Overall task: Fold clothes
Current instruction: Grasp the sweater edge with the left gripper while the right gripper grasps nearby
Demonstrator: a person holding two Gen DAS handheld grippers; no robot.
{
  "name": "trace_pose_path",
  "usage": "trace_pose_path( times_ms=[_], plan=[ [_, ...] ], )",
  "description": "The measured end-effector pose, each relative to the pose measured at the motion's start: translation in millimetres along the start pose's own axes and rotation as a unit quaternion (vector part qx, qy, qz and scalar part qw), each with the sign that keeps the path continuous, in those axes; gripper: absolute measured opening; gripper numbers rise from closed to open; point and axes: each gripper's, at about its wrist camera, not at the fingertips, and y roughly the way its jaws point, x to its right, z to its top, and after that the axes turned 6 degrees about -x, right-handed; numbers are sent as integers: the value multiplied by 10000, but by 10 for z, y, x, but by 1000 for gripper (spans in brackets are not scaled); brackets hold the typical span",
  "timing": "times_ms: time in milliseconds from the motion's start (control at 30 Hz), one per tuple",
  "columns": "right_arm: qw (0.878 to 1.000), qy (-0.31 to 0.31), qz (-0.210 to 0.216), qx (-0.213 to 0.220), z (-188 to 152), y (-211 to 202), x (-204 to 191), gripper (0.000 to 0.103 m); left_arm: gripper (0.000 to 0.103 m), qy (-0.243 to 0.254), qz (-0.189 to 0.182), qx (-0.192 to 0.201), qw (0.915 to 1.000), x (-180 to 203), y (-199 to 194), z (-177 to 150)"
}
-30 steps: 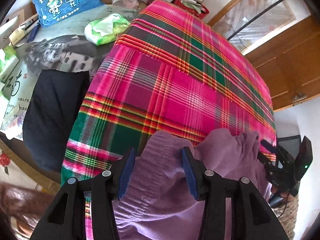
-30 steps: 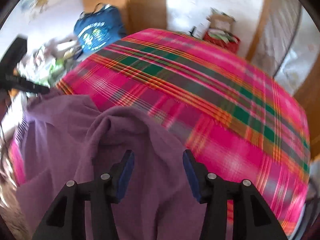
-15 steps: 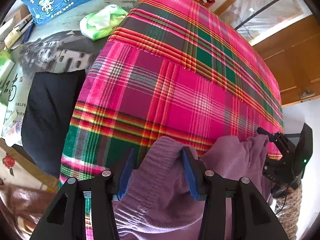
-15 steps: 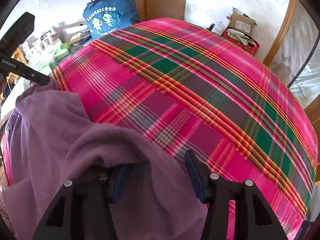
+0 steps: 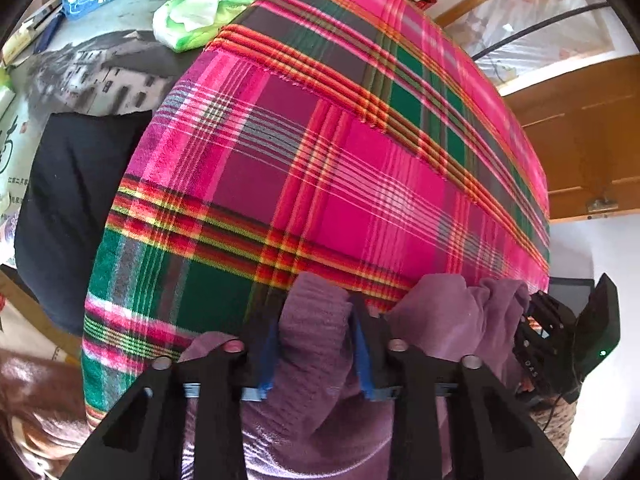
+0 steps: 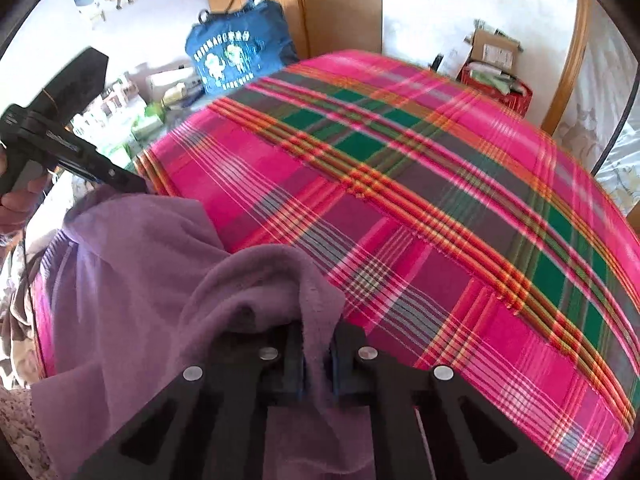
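A purple fleece garment (image 5: 440, 312) lies bunched at the near edge of a bed covered with a pink, green and orange plaid blanket (image 5: 320, 160). My left gripper (image 5: 314, 338) points steeply down, and its jaws are closing on a ribbed fold of the garment that fills the gap between the blue pads. In the right wrist view the garment (image 6: 140, 280) spreads to the left. My right gripper (image 6: 318, 360) is closing too, with a thin ridge of purple fabric pinched between its pads. Each gripper shows at the edge of the other's view.
A black cloth (image 5: 72, 208) lies left of the blanket (image 6: 400, 200). Beyond it are a green and white packet (image 5: 196, 12) and a blue printed bag (image 6: 236, 60). A red basket with boxes (image 6: 496, 80) stands past the far edge. Wooden cabinet doors (image 5: 580, 140) are at the right.
Both pairs of jaws have come together on the purple fabric, the right from wide apart to a tight pinch. The left narrowed on the ribbed fold.
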Motion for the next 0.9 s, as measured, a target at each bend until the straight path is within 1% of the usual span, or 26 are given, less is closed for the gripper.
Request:
trace_pose_path(
  times_ms=[133,267,467,700,800,900],
  plan=[
    [9996,0,-99,282,-87,-251,-74,8,25,-59,-133,95,9998,-19,-103,-112],
    [9985,-90,-183,513,-200,-513,-202,8,25,-101,-331,335,9988,-59,-278,-289],
    [9969,-268,-171,715,-445,-823,-421,8,25,-115,-607,654,9959,-207,-529,-543],
    [9957,-302,-41,871,-828,-1132,-639,8,24,-224,-903,861,9919,-362,-641,-889],
    [9964,-344,-23,772,-1001,-1163,-731,8,24,-292,-1016,927,9901,-472,-660,-1074],
    [9972,-372,53,642,-1152,-1127,-803,8,24,-356,-1067,884,9897,-615,-668,-1228]
  ],
)
